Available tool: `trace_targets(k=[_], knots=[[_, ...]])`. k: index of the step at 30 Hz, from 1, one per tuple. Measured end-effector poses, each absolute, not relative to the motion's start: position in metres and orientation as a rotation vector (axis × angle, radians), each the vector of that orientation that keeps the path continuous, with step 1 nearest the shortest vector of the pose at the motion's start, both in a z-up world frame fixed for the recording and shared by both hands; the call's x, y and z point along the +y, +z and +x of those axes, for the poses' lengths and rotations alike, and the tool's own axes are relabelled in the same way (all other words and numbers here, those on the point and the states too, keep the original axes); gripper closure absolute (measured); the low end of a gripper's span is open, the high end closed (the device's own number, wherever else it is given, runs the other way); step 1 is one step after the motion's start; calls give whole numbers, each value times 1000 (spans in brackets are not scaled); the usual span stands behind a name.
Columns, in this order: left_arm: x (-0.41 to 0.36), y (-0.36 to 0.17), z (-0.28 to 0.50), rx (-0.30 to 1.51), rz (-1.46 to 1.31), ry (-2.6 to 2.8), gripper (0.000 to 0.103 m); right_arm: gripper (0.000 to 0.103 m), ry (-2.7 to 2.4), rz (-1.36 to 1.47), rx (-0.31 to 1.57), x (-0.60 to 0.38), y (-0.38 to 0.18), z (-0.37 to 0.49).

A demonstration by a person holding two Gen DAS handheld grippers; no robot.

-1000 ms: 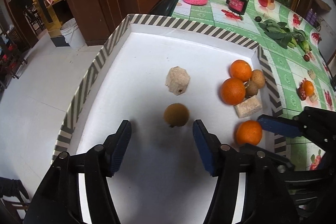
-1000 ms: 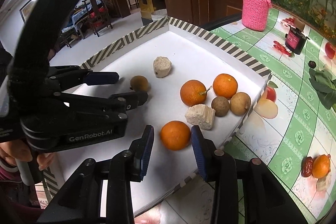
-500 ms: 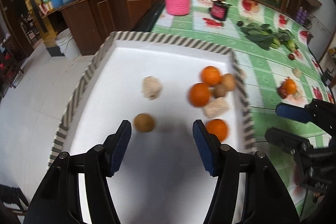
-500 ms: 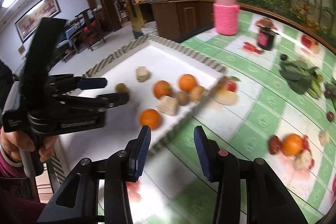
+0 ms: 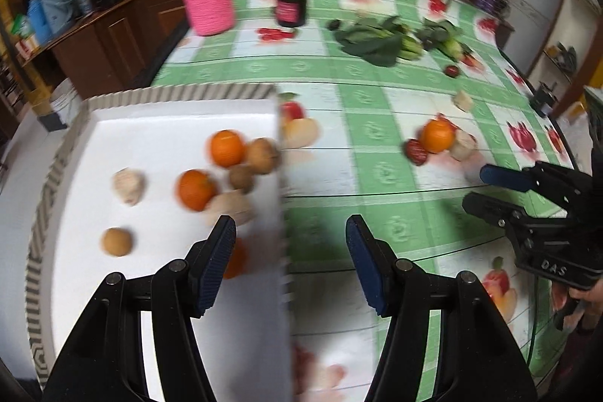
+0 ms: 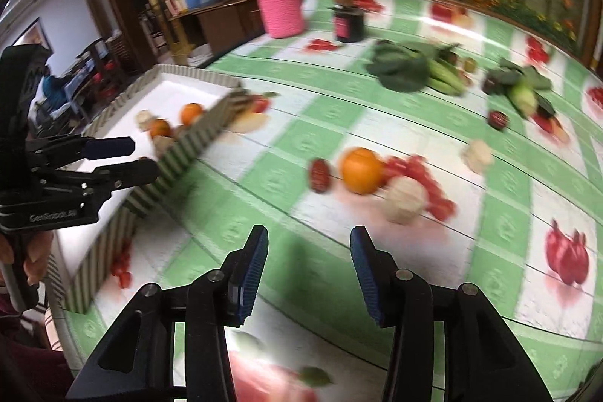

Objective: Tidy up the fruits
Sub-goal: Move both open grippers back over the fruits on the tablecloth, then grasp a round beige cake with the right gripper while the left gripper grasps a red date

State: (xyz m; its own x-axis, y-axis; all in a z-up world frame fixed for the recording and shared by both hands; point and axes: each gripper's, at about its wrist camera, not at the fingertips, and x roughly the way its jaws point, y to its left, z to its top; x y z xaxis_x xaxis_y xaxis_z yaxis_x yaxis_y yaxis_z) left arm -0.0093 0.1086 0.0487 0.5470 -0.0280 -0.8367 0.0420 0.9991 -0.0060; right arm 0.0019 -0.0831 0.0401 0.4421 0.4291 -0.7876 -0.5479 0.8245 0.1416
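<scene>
Two grippers are seen, each with its jaws spread wide and nothing held between them.

From the left wrist view, the left gripper (image 5: 290,270) is held over the right-hand wall of the white tray (image 5: 169,112). Inside the tray, oranges (image 5: 226,147), brown fruits (image 5: 117,242) and pale chunks (image 5: 129,185) are gathered, mostly near that wall. Right of the tray, well apart from it, a loose orange (image 5: 437,136) lies on the green tablecloth (image 5: 377,176) with a dark red fruit (image 5: 415,151) touching it.

From the right wrist view, the right gripper (image 6: 309,270) is aimed toward that loose orange (image 6: 361,170), right of the tray (image 6: 181,153); a pale chunk (image 6: 405,200) lies just beside it. The picture is smeared, so exact gaps cannot be told.

A round orange could be nudged and rolled away if one finger meets it first, and its neighbours could be caught in the grasp. The tray wall could be knocked by the left gripper.
</scene>
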Motion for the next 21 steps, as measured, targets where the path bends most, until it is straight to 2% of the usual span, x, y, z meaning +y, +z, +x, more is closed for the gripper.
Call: trace_targets(k=[10,18,21], knots=[[46,38,22,1027,98,-158,44,54,532,-106,938,-125,35,28],[21,25,49,1058,144,-195,44,53,547,-120,952,-113,24,53],[17,19,57,1068,150,-193,44,56,555,-143,958,-108,19,61]])
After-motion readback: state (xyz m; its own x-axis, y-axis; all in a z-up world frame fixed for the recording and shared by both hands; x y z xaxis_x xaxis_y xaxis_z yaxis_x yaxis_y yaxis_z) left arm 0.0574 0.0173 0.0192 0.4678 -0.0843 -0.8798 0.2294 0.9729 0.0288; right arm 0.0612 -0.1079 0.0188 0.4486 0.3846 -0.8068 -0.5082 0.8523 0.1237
